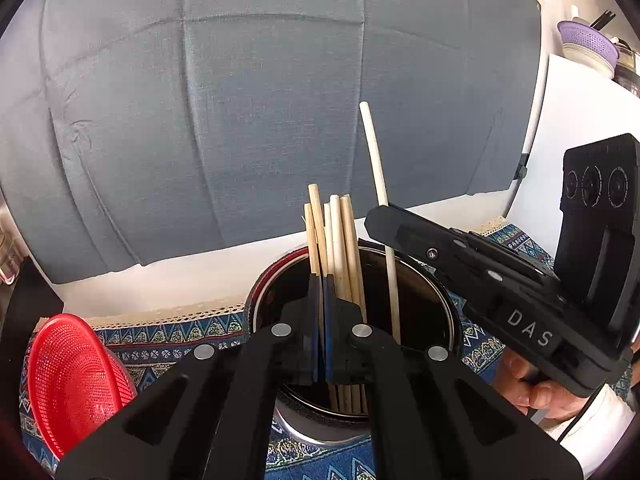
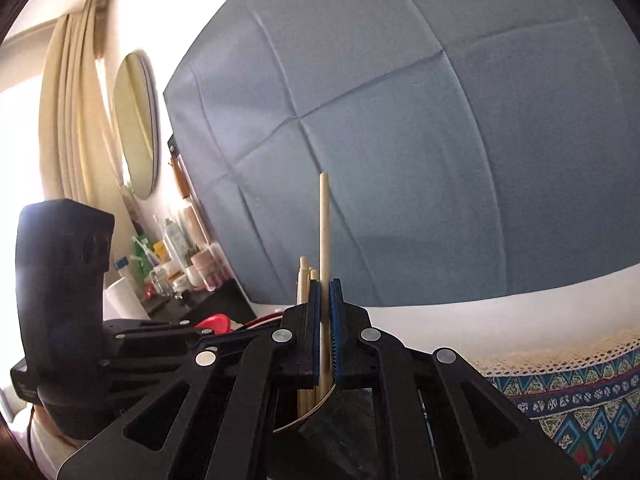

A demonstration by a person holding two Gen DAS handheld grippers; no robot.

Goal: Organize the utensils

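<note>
Wooden chopsticks (image 1: 336, 236) upright in a dark round holder (image 1: 420, 292) near the desk's far edge, left gripper (image 1: 323, 320) fingers closed beside them, right gripper (image 2: 325, 336) fingers clamping one pale chopstick (image 2: 324, 224).

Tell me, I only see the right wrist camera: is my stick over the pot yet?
Observer: Yes. The left wrist view shows your pale chopstick reaching down into the dark round pot.
Operator: What's the red thing?
Observer: A red mesh basket on the patterned cloth, beside the pot.
Operator: What's my other gripper doing?
Observer: The left gripper is shut, right in front of a bundle of chopsticks standing in the pot.
</note>
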